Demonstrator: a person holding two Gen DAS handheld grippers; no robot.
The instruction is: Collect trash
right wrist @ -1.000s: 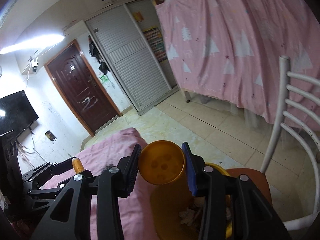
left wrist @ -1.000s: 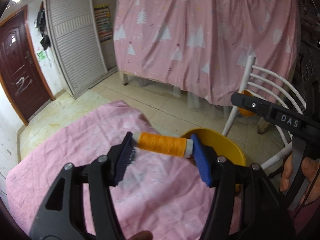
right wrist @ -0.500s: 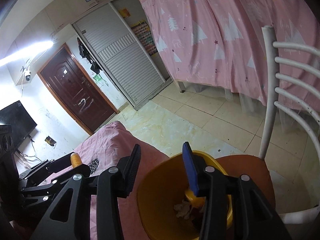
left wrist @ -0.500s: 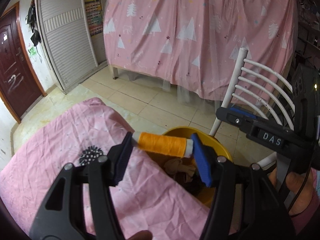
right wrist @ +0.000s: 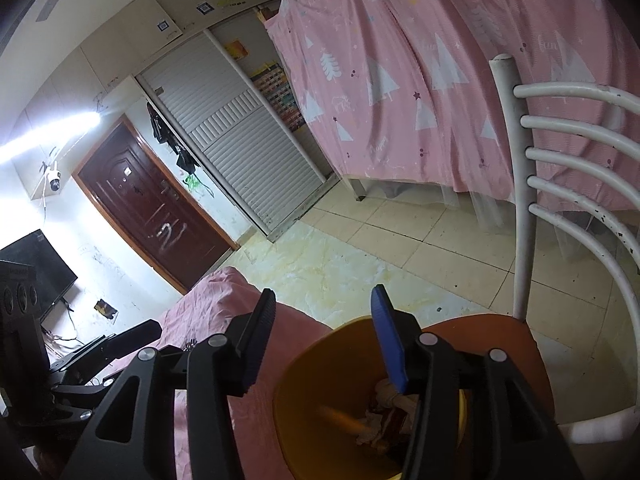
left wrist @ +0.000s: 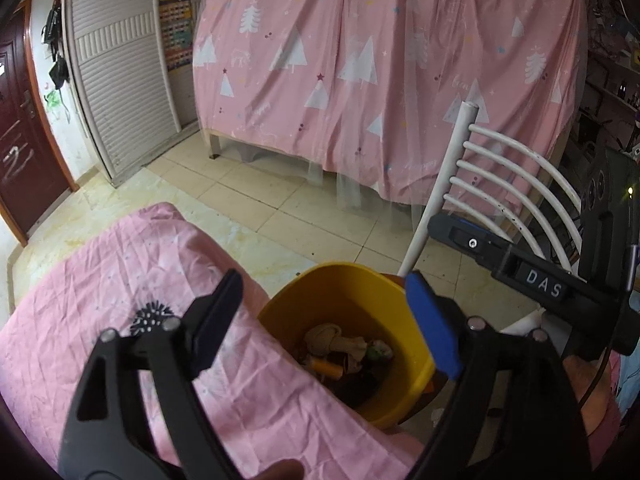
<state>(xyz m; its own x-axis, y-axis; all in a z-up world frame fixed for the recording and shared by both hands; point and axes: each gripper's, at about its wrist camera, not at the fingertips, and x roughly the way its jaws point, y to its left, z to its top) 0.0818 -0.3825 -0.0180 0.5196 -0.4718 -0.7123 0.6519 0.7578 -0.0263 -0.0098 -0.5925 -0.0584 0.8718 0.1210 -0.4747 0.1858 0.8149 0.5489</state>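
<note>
Looking along my left gripper [left wrist: 322, 330], I see its jaws spread wide with nothing between them, poised over the yellow bin [left wrist: 408, 372]. To the left of the bin lies the pink cloth [left wrist: 100, 276] covering the table, with a small black spiky object [left wrist: 151, 317] resting on it just beyond my left finger. Inside the bin I can make out a heap of trash: a knotted beige rag [left wrist: 334, 340] and, beside it, the orange thread spool [left wrist: 327, 367] lying on its side at the bottom. Further right, my right gripper [right wrist: 320, 330] is also released, its jaws apart and empty, hovering over the near edge of the same bin [right wrist: 308, 368]. In the right wrist view the spool [right wrist: 340, 420] shows as an orange blur deep in the bin. The bin sits on the reddish-brown seat of a white metal chair [right wrist: 520, 184], whose curved back rails rise to the right. Behind everything hangs a pink curtain [left wrist: 380, 60] printed with white trees.
</note>
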